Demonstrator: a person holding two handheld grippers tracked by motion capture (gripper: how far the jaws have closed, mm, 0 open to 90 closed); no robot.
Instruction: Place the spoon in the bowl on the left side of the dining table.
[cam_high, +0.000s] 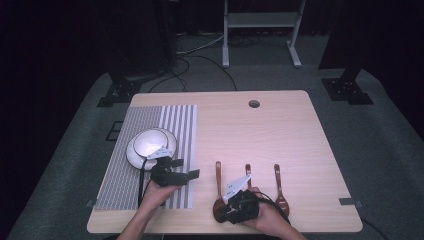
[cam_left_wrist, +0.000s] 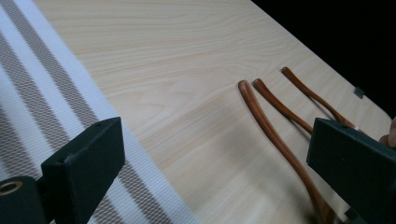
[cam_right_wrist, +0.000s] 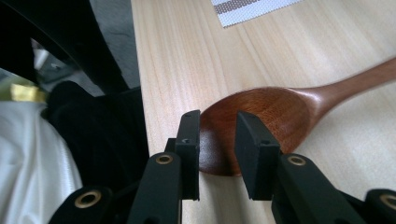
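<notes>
We are seeing the right gripper (cam_right_wrist: 218, 140) hanging low over the counter (cam_high: 280, 125), its jaws drawn nearly together just over the bowl of the leftmost wooden spoon (cam_right_wrist: 261, 116); whether the pads are actually pinching it we cannot tell. That spoon's handle is running off to the gripper's right. The left gripper (cam_left_wrist: 210, 163) is standing wide open with nothing held, the striped placemat (cam_left_wrist: 42, 79) under its left jaw and the white bowl (cam_high: 150, 145) just beyond it in the high view.
</notes>
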